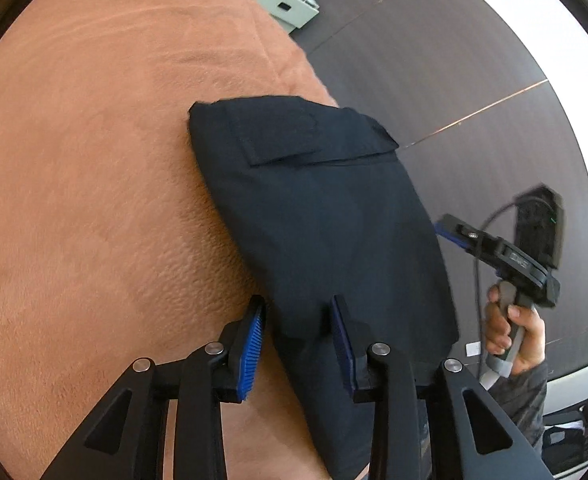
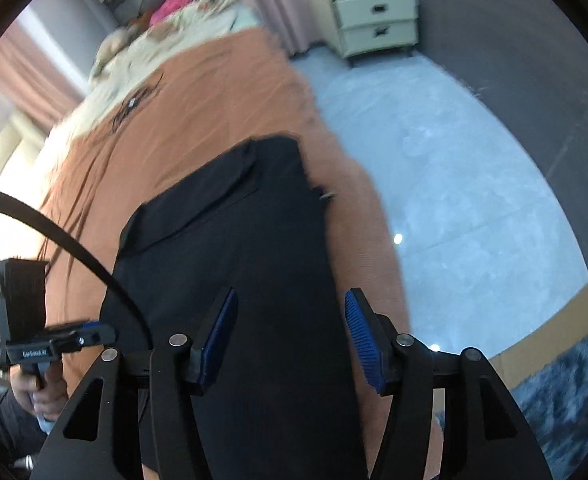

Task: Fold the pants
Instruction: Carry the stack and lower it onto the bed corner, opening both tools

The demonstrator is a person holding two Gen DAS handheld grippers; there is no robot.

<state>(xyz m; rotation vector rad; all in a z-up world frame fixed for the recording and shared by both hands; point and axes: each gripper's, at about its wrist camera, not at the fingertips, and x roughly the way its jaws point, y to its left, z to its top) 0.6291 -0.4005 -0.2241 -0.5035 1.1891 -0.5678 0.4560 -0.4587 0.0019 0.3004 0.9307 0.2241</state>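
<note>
Rust-orange napped bedspread [image 1: 94, 160] carries folded dark navy woven pants [image 1: 317, 216], seemingly near done.
Matte, flat oblong with a raised pocket flap, the pants lie under both grippers; left gripper [image 1: 297, 320] and right gripper [image 2: 290, 312] stand part-open, pads unpressed; maybe smoothing remains.

dark folded pants [image 1: 317, 216] on orange bedspread [image 1: 94, 200]
</note>
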